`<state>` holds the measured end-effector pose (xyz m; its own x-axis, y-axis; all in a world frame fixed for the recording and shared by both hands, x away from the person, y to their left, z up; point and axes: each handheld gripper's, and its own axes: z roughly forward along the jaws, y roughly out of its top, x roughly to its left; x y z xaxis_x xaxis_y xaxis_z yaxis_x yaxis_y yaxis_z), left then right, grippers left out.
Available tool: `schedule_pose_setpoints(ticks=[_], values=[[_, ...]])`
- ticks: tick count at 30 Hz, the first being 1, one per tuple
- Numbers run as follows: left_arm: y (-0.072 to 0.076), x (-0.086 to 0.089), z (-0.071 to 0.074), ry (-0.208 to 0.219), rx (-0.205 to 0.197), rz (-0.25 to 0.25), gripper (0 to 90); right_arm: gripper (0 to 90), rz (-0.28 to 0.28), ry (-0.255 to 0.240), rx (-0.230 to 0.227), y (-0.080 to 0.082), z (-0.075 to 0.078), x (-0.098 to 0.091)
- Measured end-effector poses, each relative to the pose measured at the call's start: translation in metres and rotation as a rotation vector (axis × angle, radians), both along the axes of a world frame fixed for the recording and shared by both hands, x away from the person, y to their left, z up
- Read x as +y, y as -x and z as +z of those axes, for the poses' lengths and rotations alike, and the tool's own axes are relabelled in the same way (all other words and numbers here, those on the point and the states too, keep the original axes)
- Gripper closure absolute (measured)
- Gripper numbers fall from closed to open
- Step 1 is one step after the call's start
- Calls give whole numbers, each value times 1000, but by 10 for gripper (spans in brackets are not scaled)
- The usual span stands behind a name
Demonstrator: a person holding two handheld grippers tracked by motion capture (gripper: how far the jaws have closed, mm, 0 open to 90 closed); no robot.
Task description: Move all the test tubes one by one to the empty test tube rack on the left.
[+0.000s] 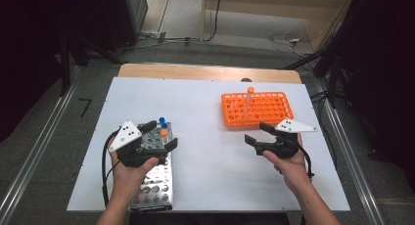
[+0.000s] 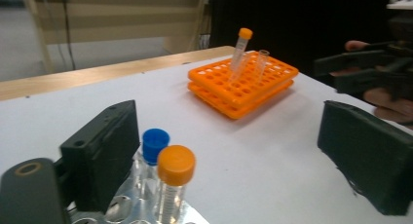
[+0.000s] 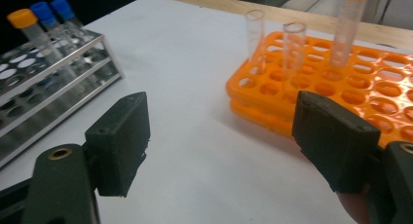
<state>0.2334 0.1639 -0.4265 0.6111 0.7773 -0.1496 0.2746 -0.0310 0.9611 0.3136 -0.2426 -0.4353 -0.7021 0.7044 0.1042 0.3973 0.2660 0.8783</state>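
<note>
The left hand-held gripper (image 1: 159, 135) hovers over the far end of the shiny perforated metal tube rack (image 1: 155, 182), its jaws spread wide with nothing between them. Just beside one jaw stands the clear orange-capped tube (image 2: 174, 182), seated in that rack next to a blue-capped tube (image 2: 155, 142). The right hand-held gripper (image 1: 258, 132) is also apart and empty, near the orange plastic grid rack (image 1: 257, 109) on the white desk (image 1: 210, 156).
</note>
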Motion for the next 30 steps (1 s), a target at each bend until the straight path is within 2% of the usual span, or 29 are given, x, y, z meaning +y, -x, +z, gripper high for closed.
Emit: schedule_pose_setpoints(ticks=[4, 9, 17, 24, 30], values=[[1, -3, 0, 11, 6, -24, 0, 202, -35, -2, 4, -15, 2, -4], [3, -7, 0, 13, -1, -63, 0, 201, -70, 8, 12, -33, 6, -8], [4, -15, 0, 8, 0, -97, 0, 212, -150, 5, 20, -63, 12, -15], [6, -19, 2, 8, -6, -111, 0, 275, -205, 18, 23, -87, 11, -13], [7, -22, 3, 8, -7, -118, 0, 360, -205, 37, 54, -108, 1, -6]])
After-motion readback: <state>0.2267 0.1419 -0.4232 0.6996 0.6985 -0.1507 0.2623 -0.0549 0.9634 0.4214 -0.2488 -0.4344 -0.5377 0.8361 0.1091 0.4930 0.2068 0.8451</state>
